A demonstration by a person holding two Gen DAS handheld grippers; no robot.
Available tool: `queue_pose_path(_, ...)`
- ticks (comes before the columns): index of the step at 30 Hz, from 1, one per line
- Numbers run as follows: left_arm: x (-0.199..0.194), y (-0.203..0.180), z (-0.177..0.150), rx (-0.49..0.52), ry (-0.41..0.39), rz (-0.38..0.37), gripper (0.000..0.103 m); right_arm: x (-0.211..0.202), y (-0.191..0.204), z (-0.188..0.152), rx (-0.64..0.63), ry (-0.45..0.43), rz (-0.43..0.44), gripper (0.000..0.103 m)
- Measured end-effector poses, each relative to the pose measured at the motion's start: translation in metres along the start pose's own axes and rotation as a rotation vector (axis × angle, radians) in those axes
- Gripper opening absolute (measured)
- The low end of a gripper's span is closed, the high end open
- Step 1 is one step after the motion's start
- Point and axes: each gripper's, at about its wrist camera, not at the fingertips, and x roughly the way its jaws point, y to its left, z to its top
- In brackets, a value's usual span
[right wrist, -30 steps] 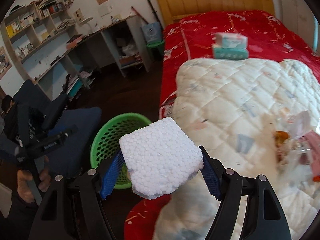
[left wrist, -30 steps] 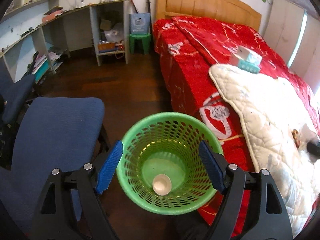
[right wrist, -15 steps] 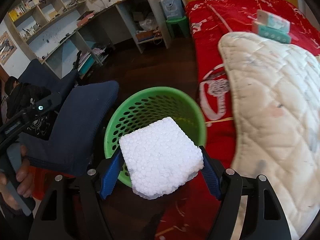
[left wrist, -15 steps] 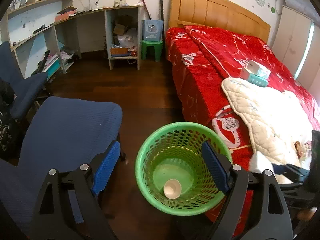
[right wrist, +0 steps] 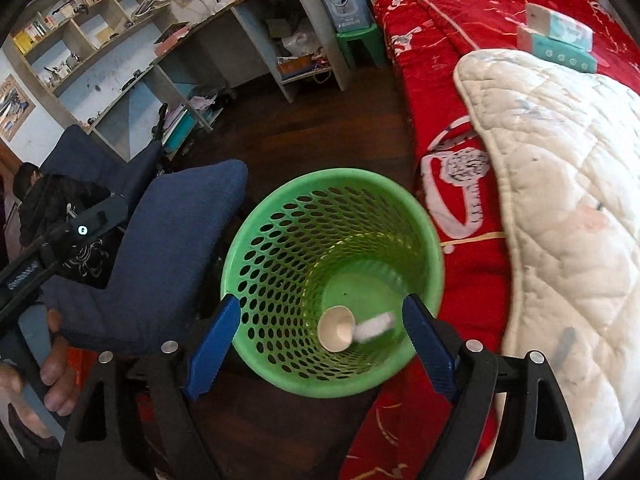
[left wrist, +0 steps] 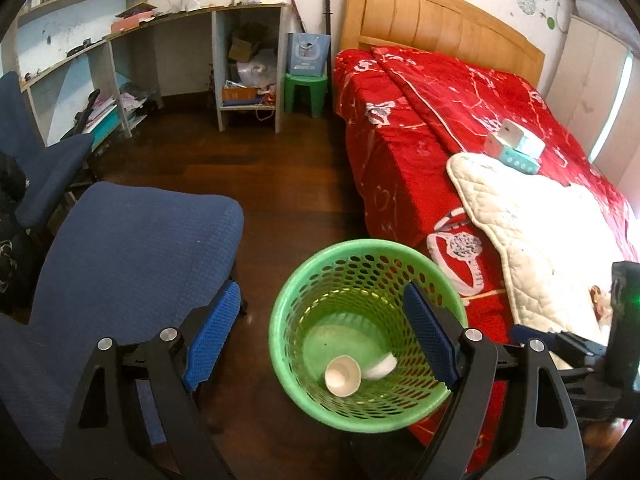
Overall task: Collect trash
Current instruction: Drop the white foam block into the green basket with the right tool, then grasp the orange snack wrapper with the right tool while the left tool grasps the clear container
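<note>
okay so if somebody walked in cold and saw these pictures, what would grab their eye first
The bright green basket on the dark wood floor, between the blue chair and the bed, with a paper cup and a white foam piece lying at its bottom. Next, the vivid red bedspread filling the right side under a white quilt. The right claw hangs over the basket, jaws opening with nothing between them.

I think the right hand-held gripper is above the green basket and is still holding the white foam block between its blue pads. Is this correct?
Not quite. The right hand-held gripper is above the green basket, but its jaws are opening with nothing between them. The white foam block now lies inside the basket beside a paper cup, as the right wrist view shows.
</note>
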Motion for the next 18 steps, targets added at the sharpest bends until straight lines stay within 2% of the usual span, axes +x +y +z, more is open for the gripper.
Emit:
queue_pose_path(11, -0.009, -0.055, -0.007, 0.085, 0.001, -0.059, 0.082, -0.085, -0.051, -0.018, 0.058, -0.119, -0.086, 0.086)
queue_pose_path(18, -0.01, -0.095, -0.011, 0.13, 0.018, -0.115, 0.082, -0.156, -0.099, -0.032, 0.098, -0.23, -0.221, 0.087)
